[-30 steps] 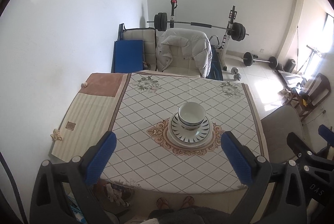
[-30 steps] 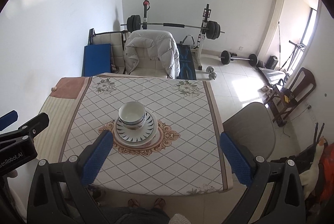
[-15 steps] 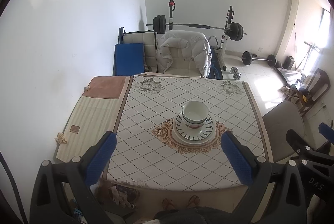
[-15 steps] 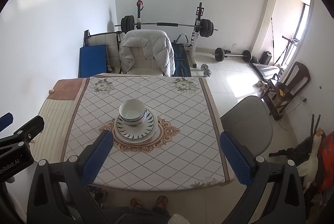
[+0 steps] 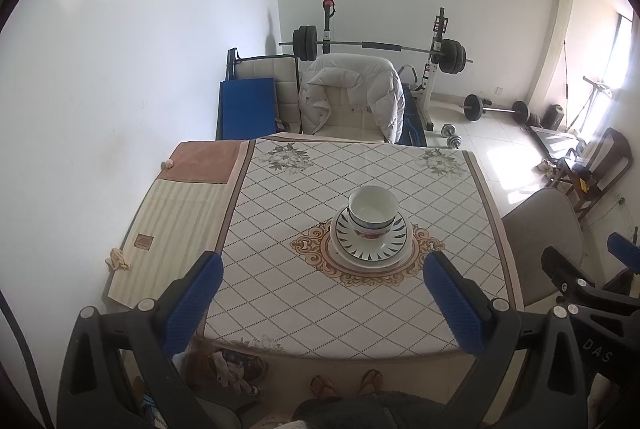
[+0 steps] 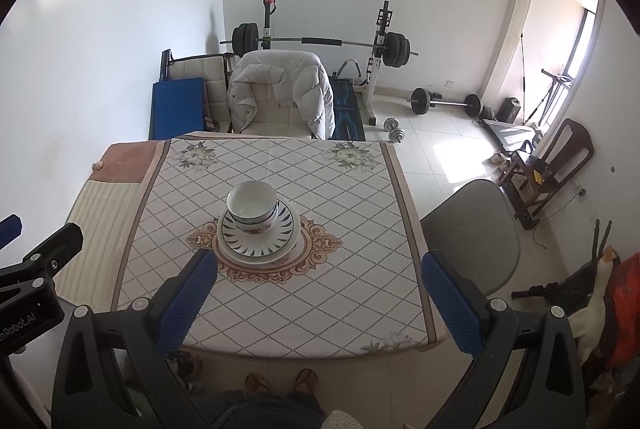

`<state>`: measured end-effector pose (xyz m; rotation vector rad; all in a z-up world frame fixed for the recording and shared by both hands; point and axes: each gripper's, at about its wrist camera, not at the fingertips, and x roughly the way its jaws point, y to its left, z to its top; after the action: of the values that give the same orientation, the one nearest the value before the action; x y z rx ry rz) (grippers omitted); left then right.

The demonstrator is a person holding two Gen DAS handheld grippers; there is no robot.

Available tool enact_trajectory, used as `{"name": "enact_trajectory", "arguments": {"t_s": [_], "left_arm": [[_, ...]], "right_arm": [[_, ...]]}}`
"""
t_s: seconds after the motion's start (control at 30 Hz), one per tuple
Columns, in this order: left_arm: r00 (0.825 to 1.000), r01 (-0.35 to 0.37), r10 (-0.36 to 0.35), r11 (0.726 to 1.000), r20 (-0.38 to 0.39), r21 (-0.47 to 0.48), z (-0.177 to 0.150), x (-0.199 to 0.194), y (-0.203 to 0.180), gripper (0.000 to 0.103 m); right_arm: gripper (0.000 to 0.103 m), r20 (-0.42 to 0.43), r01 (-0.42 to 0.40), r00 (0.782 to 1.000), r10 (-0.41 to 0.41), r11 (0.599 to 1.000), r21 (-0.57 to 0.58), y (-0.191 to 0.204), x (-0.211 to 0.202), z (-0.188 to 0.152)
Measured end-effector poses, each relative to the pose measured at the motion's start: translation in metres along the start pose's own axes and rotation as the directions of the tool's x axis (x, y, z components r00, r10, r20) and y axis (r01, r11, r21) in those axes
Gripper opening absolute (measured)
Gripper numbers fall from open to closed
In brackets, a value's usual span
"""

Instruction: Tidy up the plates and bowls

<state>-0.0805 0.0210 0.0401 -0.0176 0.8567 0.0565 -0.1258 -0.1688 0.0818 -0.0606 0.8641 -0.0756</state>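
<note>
Stacked white bowls (image 5: 373, 207) with dark rims sit on a stack of plates (image 5: 370, 243) with a dark spoke pattern, in the middle of the table (image 5: 280, 301) with a diamond-pattern cloth. The stack also shows in the right wrist view, bowls (image 6: 252, 205) on plates (image 6: 260, 241). My left gripper (image 5: 322, 303) is open and empty, held high above the table's near edge. My right gripper (image 6: 320, 303) is open and empty, also high and back from the stack.
A chair with a white jacket (image 5: 352, 93) stands at the table's far side. A grey chair (image 6: 472, 225) stands at the right side. A barbell rack (image 5: 380, 47) and weights are on the floor behind. A wall runs along the left.
Both grippers have pulled back and up from the table; the stack looks smaller and farther. The bowls and plates have not moved.
</note>
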Motion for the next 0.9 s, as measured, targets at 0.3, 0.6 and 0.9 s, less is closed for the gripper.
{"name": "enact_trajectory", "arguments": {"t_s": [0.3, 0.6, 0.9], "left_arm": [[1.000, 0.006, -0.006, 1.000, 0.000, -0.001, 0.0011, -0.0002, 0.0031, 0.103], [1.000, 0.007, -0.007, 1.000, 0.005, 0.004, 0.0003, -0.0029, 0.0029, 0.103], [1.000, 0.011, -0.011, 1.000, 0.002, 0.005, 0.0003, -0.0063, 0.0049, 0.103]], "right_arm": [[0.103, -0.005, 0.000, 1.000, 0.000, 1.000, -0.002, 0.0014, 0.0011, 0.0001], [0.103, 0.001, -0.001, 1.000, 0.001, 1.000, 0.009, 0.0028, -0.0046, 0.0008], [0.103, -0.007, -0.008, 1.000, 0.008, 1.000, 0.017, 0.0026, -0.0050, -0.0016]]}}
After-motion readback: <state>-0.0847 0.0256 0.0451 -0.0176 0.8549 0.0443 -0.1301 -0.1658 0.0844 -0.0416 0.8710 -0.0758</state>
